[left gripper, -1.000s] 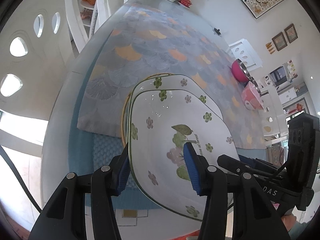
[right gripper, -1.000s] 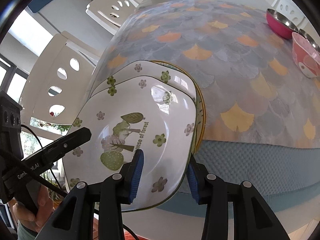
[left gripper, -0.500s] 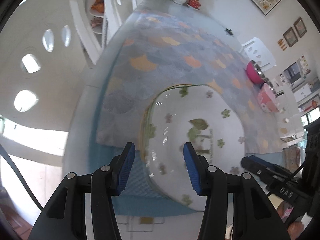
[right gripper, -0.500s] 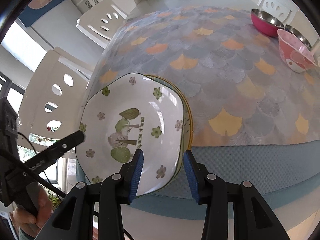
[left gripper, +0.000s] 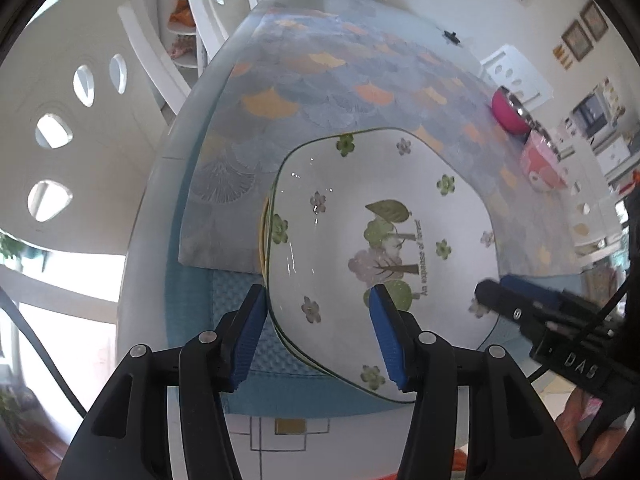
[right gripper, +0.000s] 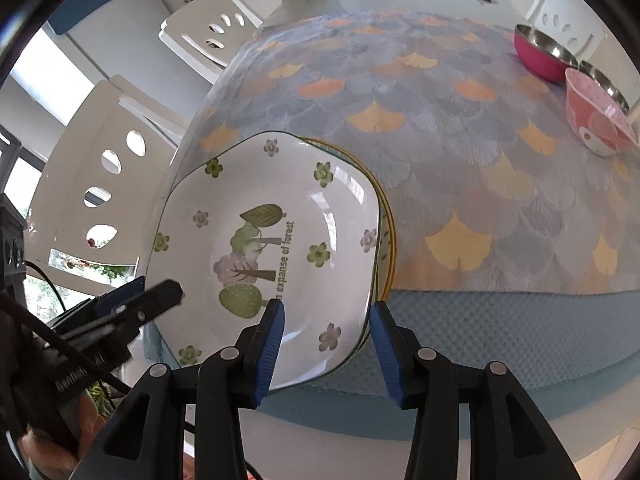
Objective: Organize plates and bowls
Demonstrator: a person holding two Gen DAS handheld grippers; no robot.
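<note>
Both claws gape wide, gripping nothing: left claw [left gripper: 316, 336] and right claw [right gripper: 326, 344] straddle the near rim of the flowered plate [left gripper: 380, 248], stacked on others. Beyond it, pink bowls [right gripper: 600, 128] sit on the counter [right gripper: 440, 128].

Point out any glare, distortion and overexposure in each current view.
Left wrist view: small glints on the floral plate, a blown-out window at left, the table edge bowed by the fisheye. Right wrist view: broader reflections on the plate's right side, bright window at upper left, dark lens vignette in corners.
</note>
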